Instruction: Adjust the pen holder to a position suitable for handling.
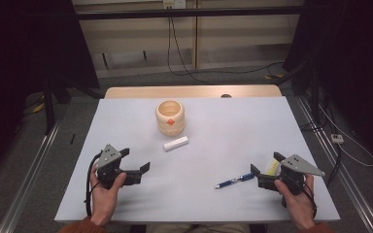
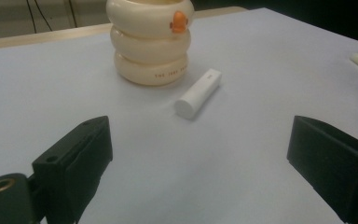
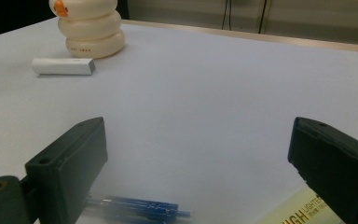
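Observation:
A cream ringed pot (image 1: 170,116) with an orange mark stands upright in the middle of the grey table (image 1: 233,121). In front of the pot lies a white capped stick (image 1: 176,143). My left gripper (image 1: 137,161) is held open near the front left, pointing toward the stick (image 2: 199,93) and pot (image 2: 151,42), with nothing between its jaws. My right gripper (image 1: 266,163) is open at the front right. Just beneath and ahead of it lie a blue pen (image 1: 234,181) and a yellow highlighter (image 1: 273,166). The pen (image 3: 137,207) and highlighter (image 3: 303,212) sit low between its jaws.
The table's far edge meets a wooden strip (image 1: 189,91). Black stands and cables (image 1: 184,58) are on the floor beyond. The person's hands (image 1: 104,194) hold both grippers near the front edge.

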Tool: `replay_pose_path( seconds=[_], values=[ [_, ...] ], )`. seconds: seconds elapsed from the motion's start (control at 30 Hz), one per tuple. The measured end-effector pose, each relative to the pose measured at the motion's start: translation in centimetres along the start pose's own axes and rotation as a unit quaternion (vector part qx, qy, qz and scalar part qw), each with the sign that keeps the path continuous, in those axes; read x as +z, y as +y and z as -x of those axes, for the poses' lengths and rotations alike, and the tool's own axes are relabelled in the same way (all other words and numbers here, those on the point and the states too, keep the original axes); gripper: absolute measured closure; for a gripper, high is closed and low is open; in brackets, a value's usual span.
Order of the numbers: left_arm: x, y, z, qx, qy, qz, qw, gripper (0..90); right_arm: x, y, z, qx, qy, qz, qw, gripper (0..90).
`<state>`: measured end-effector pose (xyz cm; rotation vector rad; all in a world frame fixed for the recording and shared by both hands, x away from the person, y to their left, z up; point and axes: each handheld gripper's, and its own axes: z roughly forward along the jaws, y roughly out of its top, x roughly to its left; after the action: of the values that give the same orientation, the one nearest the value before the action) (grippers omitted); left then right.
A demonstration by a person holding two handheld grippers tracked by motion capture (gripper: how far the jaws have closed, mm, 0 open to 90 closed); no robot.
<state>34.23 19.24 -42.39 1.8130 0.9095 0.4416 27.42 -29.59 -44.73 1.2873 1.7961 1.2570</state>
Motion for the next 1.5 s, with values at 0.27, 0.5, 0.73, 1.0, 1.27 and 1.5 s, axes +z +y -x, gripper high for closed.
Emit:
replay_pose_path(
  seconds=[0.27, 0.5, 0.73, 1.0, 1.27, 1.5],
  values=[
    [1.1, 1.5, -0.5, 0.008, -0.008, -0.014, 0.9998, 6.7, 0.1, -0.1, 0.1, -0.006, -0.001, -0.003, 1.0, 3.8],
    [2.7, 3.3, 0.4, 0.016, -0.022, -0.029, 0.9992, 3.6, 0.1, 0.0, 0.0, -0.007, 0.001, -0.003, 1.0, 3.8],
    [4.1, 4.4, 0.0, 0.02, -0.023, -0.017, 0.9994, 5.0, 0.3, 0.0, -0.1, -0.009, 0.0, -0.004, 1.0, 3.8],
    [6.2, 5.9, -1.4, 0.016, 0.002, -0.023, 0.9996, 6.9, 0.3, 0.0, -0.1, -0.006, 0.003, -0.006, 1.0, 3.8],
    [8.3, 7.5, -2.7, 0.009, 0.008, -0.021, 0.9997, 6.3, 0.1, 0.0, 0.0, -0.007, 0.001, -0.006, 1.0, 3.7],
    [9.5, 9.0, -3.4, -0.004, 0.005, -0.018, 0.9998, 6.2, 0.3, 0.0, -0.2, -0.007, 0.002, -0.008, 0.9999, 3.7]
  ],
)
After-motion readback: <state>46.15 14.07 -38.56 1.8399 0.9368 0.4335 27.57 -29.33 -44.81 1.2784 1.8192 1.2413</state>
